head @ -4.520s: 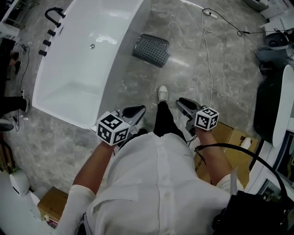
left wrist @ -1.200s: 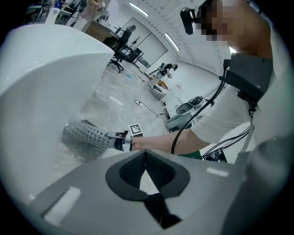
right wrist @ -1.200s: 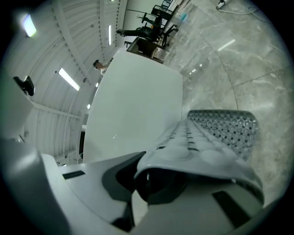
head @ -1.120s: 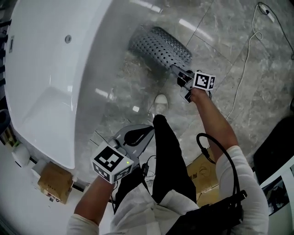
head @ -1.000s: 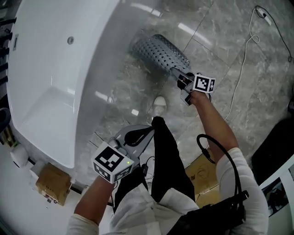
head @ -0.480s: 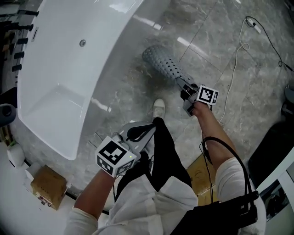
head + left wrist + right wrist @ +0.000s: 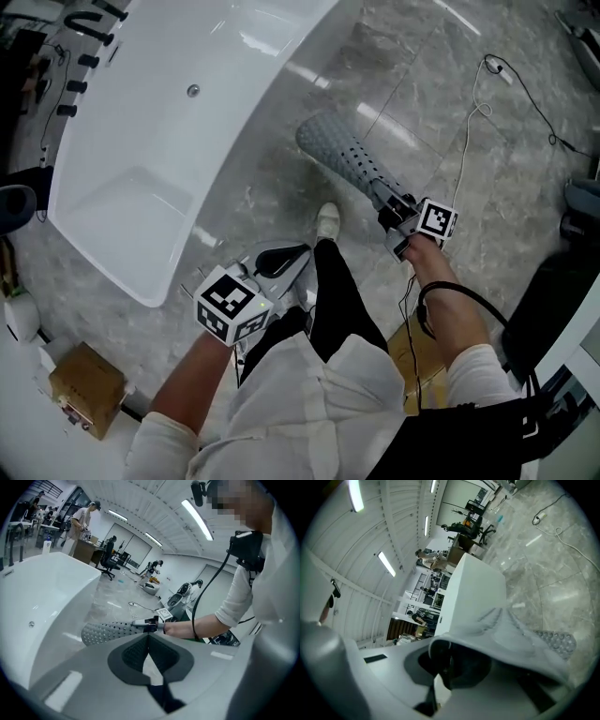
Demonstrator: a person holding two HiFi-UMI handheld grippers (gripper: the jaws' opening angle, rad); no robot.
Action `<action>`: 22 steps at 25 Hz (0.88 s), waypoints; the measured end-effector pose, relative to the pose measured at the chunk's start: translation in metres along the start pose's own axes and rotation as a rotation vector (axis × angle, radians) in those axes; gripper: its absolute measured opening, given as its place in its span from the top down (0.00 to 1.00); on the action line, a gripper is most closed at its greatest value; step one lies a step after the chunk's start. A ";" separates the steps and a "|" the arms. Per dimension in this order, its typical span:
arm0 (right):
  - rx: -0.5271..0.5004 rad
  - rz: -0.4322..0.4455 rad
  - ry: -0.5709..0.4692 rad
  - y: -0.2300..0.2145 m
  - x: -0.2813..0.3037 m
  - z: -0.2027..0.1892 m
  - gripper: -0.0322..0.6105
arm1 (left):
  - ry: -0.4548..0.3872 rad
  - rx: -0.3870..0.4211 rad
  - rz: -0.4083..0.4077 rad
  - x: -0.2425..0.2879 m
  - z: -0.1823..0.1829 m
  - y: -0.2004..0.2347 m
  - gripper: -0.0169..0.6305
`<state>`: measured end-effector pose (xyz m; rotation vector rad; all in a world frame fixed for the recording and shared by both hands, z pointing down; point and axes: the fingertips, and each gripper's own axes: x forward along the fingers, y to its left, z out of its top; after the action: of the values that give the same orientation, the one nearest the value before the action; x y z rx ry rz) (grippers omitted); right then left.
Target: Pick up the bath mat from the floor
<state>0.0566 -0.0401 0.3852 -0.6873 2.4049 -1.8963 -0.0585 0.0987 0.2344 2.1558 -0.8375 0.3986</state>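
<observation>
Beside the white bathtub (image 7: 141,187), pinching that floppy-looking grey perforated rubber bath mat (image 7: 342,155) by its edge with right gripper (image 7: 386,194), left gripper (image 7: 278,259) closed empty.

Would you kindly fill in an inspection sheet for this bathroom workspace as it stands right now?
Surface: glossy grey marble-look floor.
Job's things: grey perforated bath mat, clamped at one end and held up, seemingly clear of the floor.
Clutter: cardboard box near the bathtub's end.
Grippers: right gripper shut on the bath mat; left gripper shut, holding nothing, near the person's waist.
Cables: white cable loose on the floor, right of the bath mat; black cable looped by the person's right arm.
Surroundings: white bathtub left of the bath mat; people at desks in the background.
</observation>
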 end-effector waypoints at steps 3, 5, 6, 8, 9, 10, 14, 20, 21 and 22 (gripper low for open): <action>-0.029 0.013 -0.005 0.043 -0.015 -0.017 0.93 | -0.028 0.016 0.010 -0.033 -0.007 -0.017 0.96; -0.038 0.015 -0.008 0.068 -0.028 -0.029 0.93 | -0.042 0.017 0.014 -0.053 -0.014 -0.031 0.96; -0.050 0.019 -0.008 0.080 -0.034 -0.035 0.93 | -0.051 0.016 0.014 -0.062 -0.017 -0.038 0.96; -0.080 0.035 -0.009 0.107 -0.041 -0.042 0.93 | -0.071 0.025 0.012 -0.082 -0.021 -0.052 0.96; -0.087 0.041 -0.009 0.121 -0.044 -0.047 0.93 | -0.077 0.037 0.014 -0.092 -0.023 -0.059 0.96; -0.088 0.046 -0.009 0.134 -0.049 -0.053 0.93 | -0.079 0.050 0.018 -0.101 -0.028 -0.066 0.96; -0.122 0.074 -0.008 0.186 -0.067 -0.078 0.93 | -0.098 0.088 0.043 -0.141 -0.047 -0.088 0.96; -0.156 0.085 -0.023 0.252 -0.097 -0.134 0.93 | -0.134 0.131 0.056 -0.201 -0.080 -0.127 0.96; -0.173 0.077 -0.024 0.260 -0.104 -0.142 0.93 | -0.145 0.138 0.052 -0.209 -0.084 -0.134 0.96; -0.192 0.075 -0.025 0.269 -0.108 -0.147 0.93 | -0.163 0.142 0.045 -0.217 -0.085 -0.140 0.96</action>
<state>0.0256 0.1797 0.1475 -0.6142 2.5811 -1.6349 -0.1239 0.3258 0.0999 2.3283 -0.9758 0.3167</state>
